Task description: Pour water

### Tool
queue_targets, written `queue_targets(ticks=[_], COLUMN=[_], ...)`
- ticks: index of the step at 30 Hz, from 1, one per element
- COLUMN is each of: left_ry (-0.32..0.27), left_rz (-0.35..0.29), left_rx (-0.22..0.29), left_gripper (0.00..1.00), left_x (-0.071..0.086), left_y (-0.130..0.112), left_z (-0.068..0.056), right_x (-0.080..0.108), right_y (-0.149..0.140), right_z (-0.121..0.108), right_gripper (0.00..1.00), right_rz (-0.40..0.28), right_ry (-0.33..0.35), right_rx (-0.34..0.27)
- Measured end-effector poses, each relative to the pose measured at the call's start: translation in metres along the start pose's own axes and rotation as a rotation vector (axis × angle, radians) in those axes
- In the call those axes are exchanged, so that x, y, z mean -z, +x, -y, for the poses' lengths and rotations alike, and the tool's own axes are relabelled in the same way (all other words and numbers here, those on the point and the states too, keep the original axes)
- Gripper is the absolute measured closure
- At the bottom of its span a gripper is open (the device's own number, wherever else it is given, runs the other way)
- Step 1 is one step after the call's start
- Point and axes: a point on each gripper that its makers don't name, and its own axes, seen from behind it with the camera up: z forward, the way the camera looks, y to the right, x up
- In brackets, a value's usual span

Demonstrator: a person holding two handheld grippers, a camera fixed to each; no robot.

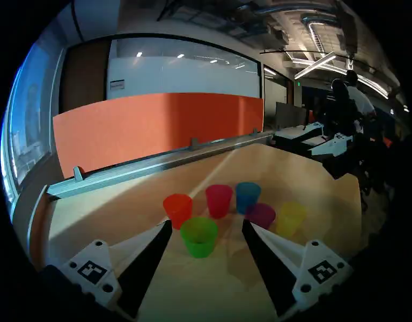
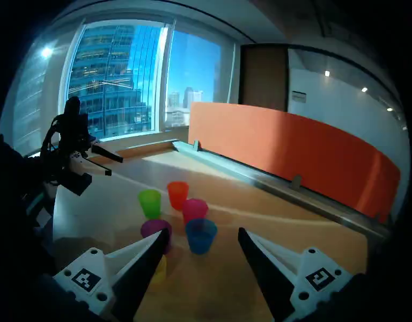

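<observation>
The left gripper (image 1: 206, 222) stands wide open, its white plastic fingers with black inner faces holding and touching nothing. A translucent green plastic cup (image 1: 199, 236), a tapered tumbler, stands upright on the smooth pale wooden table (image 1: 216, 290) just ahead of the gap between the fingertips. Beyond it stand a translucent orange cup (image 1: 177, 209), a magenta cup (image 1: 219, 199) and a blue cup (image 1: 247, 196); a purple cup (image 1: 260, 214) and a yellow cup (image 1: 290, 217) stand ahead to its right. The right gripper (image 2: 202, 232) is equally wide and empty, facing the blue cup from the other side, with the purple cup at its left fingertip and the yellow one half hidden behind that finger. A matte orange partition panel (image 1: 152, 126) stands behind the table.
</observation>
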Motion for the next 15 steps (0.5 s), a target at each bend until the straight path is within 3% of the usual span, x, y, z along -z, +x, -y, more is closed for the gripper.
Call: queue_targets(ticks=[15], left_ry=[-0.017], left_rz=[0.094], left_rx=[0.015], left_gripper=[0.02], left_x=[-0.034], left_y=[-0.047], left_z=[0.006], right_x=[-0.031], right_y=[-0.039], right_z=[-0.011], right_gripper=[0.0], right_rz=[0.072], right_ry=[0.018], right_rx=[-0.011])
